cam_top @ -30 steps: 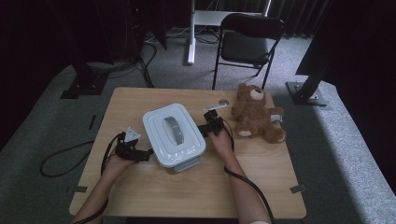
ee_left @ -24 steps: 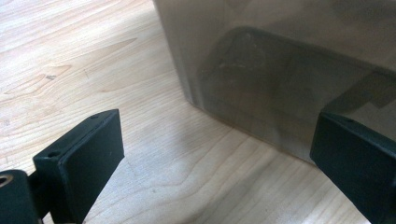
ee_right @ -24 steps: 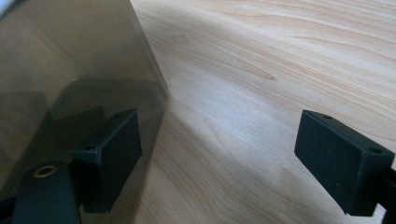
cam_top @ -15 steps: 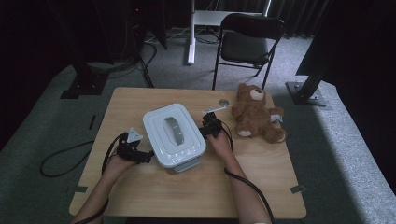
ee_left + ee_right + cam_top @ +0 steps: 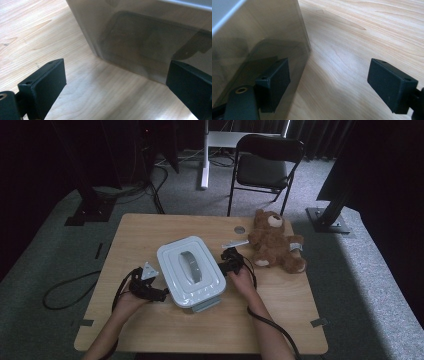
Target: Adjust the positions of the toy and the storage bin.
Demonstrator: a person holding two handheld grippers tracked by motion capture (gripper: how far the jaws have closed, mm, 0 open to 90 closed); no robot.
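Gripper jaws (image 5: 329, 85) cut off low, container (image 5: 259, 45) wall blurred.

A light wooden table (image 5: 150, 230) carries a lidded translucent box (image 5: 191, 271) at its middle. A brown teddy bear (image 5: 275, 241) lies near the far right edge, with a small grey disc (image 5: 239, 229) and a pale strip (image 5: 235, 243) beside it.

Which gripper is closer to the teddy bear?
The right gripper. It sits at the right side of the lidded box, with the teddy bear just beyond it. The left gripper is at the box's opposite side, so the whole box lies between it and the bear.
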